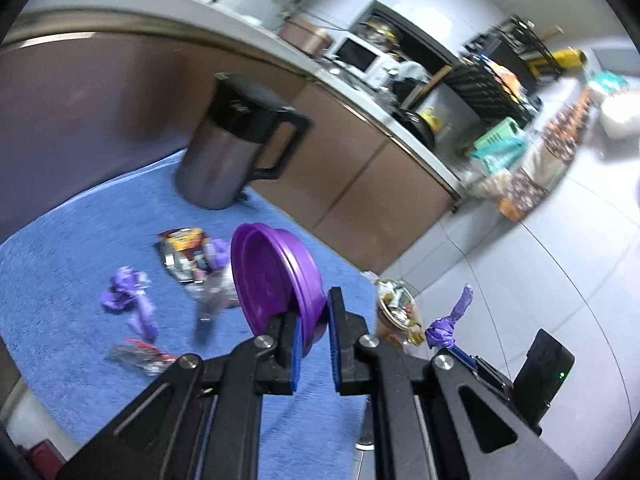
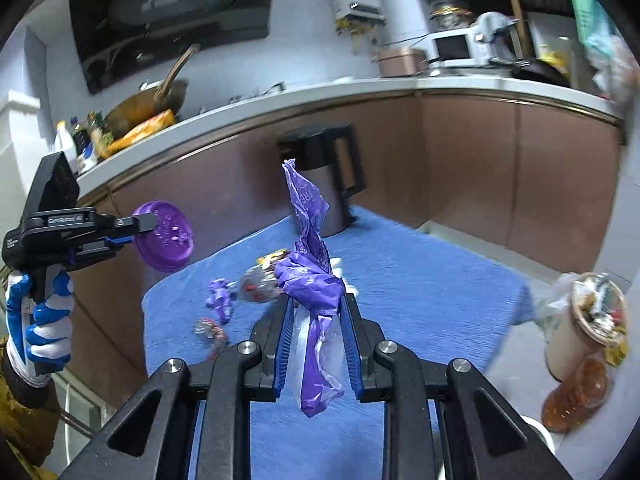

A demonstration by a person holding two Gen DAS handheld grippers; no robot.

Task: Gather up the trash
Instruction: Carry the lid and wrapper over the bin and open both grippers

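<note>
My left gripper is shut on the rim of a purple plastic lid and holds it above the blue cloth; it also shows in the right wrist view. My right gripper is shut on a crumpled purple plastic wrapper, also seen in the left wrist view. On the blue cloth lie a purple wrapper, a colourful snack packet and a red-and-clear wrapper. A trash bin, full of wrappers, stands off the table's right edge.
A steel kettle with black handle stands at the back of the cloth. Brown cabinets and a white counter run behind. Tiled floor lies to the right. An orange-brown bottle is below the bin.
</note>
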